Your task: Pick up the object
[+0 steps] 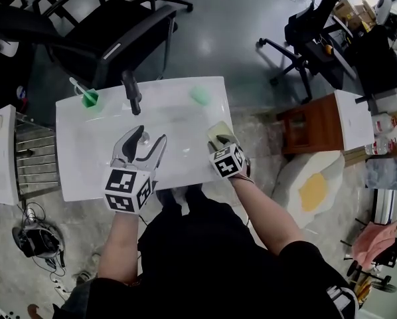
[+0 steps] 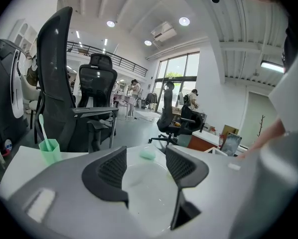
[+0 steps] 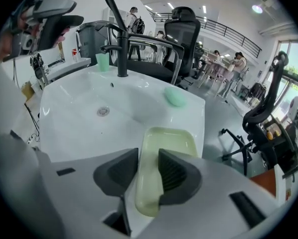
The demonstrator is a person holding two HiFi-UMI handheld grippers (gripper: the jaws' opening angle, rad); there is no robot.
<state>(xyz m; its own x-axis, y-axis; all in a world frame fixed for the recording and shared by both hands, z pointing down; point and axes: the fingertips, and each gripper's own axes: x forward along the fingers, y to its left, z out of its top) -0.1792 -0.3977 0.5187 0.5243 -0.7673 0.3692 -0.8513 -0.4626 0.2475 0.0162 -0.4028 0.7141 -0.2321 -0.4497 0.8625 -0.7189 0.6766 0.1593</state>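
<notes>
A pale yellow-green soap dish [image 3: 171, 141] sits on the right front corner of the white sink [image 3: 74, 101], seen in the head view as the dish [image 1: 218, 131] at the sink's [image 1: 178, 121] right edge. My right gripper [image 3: 148, 166] is shut on the dish's near left rim, a pad against each side of it. In the head view the right gripper [image 1: 220, 143] is partly hidden under its marker cube. My left gripper [image 1: 147, 141] hovers open over the basin near the drain [image 1: 144, 137], and the left gripper [image 2: 145, 166] has nothing between its pads.
A black faucet [image 1: 131, 92] stands at the sink's back. A green cup with a toothbrush [image 1: 90, 99] is at the back left, a green soap bar [image 1: 200, 96] at the back right. Office chairs [image 1: 112, 25] stand behind; a wooden cabinet [image 1: 315, 125] is to the right.
</notes>
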